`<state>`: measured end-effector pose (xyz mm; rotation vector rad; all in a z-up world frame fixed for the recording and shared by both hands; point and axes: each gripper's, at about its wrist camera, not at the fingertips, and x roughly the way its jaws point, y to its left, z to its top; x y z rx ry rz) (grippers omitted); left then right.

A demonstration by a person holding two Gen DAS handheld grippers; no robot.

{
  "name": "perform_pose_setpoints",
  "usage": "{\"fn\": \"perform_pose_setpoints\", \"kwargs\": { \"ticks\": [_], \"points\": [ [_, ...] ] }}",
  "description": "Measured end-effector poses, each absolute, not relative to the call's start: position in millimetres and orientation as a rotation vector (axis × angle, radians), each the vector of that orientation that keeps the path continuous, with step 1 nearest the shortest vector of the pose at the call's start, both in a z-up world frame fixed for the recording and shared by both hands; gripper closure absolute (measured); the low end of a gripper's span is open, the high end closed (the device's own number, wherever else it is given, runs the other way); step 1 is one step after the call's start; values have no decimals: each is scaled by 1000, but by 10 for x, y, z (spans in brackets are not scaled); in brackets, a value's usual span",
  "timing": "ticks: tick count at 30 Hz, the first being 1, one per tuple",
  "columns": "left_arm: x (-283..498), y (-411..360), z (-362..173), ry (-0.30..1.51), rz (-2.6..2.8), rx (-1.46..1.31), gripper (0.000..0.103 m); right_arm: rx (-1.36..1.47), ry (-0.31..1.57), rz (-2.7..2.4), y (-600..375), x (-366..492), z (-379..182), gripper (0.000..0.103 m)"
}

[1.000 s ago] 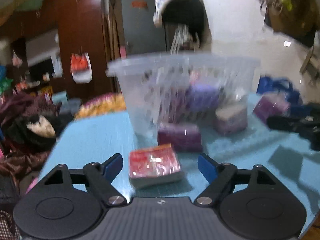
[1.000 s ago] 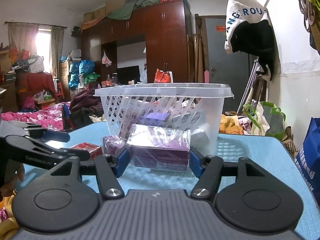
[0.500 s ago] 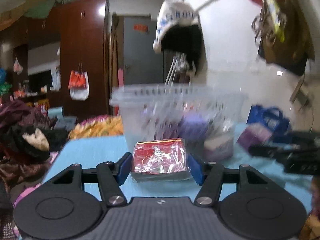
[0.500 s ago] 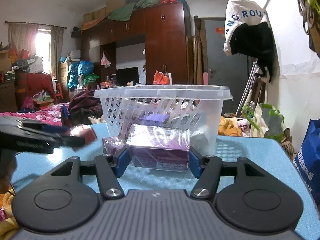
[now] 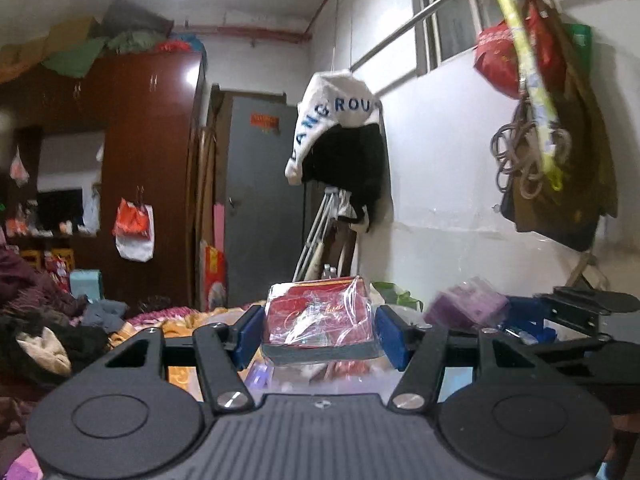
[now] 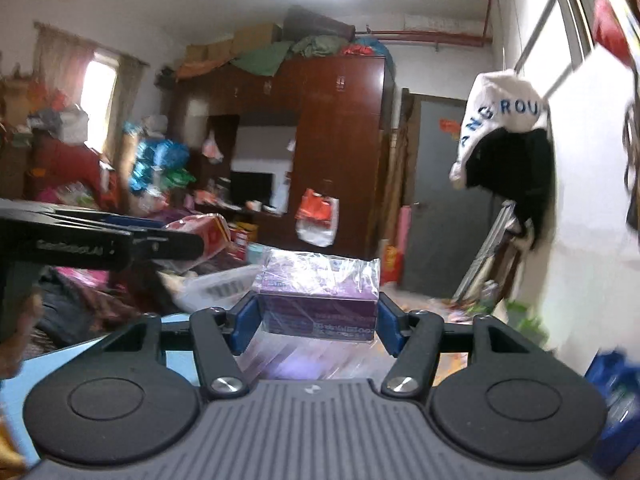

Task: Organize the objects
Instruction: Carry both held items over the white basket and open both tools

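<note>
Left claw (image 5: 320, 330) grips red packet (image 5: 318, 320); right claw (image 6: 316, 322) grips purple box (image 6: 318, 300)

A red box (image 5: 320, 322) with pale script, wrapped in clear glossy film over a dark grey base, is seen at the centre of the left view between blue pads (image 5: 249, 334) on the black left hand-held gripper (image 5: 320, 336). A purple box (image 6: 318, 300) with a darker purple front and white lettering is seen at the centre of the right view, in the black, blue-padded right hand-held gripper (image 6: 318, 320). Light blue desk (image 6: 176, 364) is shown at lower left. A white cloth (image 6: 500, 120) with blue letters is seen at upper right.
</note>
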<state>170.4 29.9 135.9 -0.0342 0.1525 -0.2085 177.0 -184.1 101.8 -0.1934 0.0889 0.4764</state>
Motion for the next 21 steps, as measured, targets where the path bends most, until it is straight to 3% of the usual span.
{"fn": "perform_pose_setpoints", "kwargs": {
  "ticks": [7, 8, 10, 11, 16, 21],
  "points": [
    [2475, 356, 1354, 268, -192, -109, 36, -233, 210, 411, -1650, 2609, 1093, 40],
    [2540, 370, 1321, 275, -185, -116, 19, -245, 208, 412, -1635, 2647, 1059, 36],
    [2600, 370, 1244, 302, -151, -88, 1, -262, 165, 377, -1628, 2640, 1021, 14],
    [2566, 363, 1209, 301, -137, -66, 1, -248, 135, 348, -1654, 2585, 1009, 0],
    [1937, 446, 1078, 222, -107, -22, 1, -146, 133, 474, -1882, 2046, 942, 0],
    [1707, 479, 695, 357, -189, -26, 1, -229, 248, 504, -1873, 1799, 583, 0]
  ]
}}
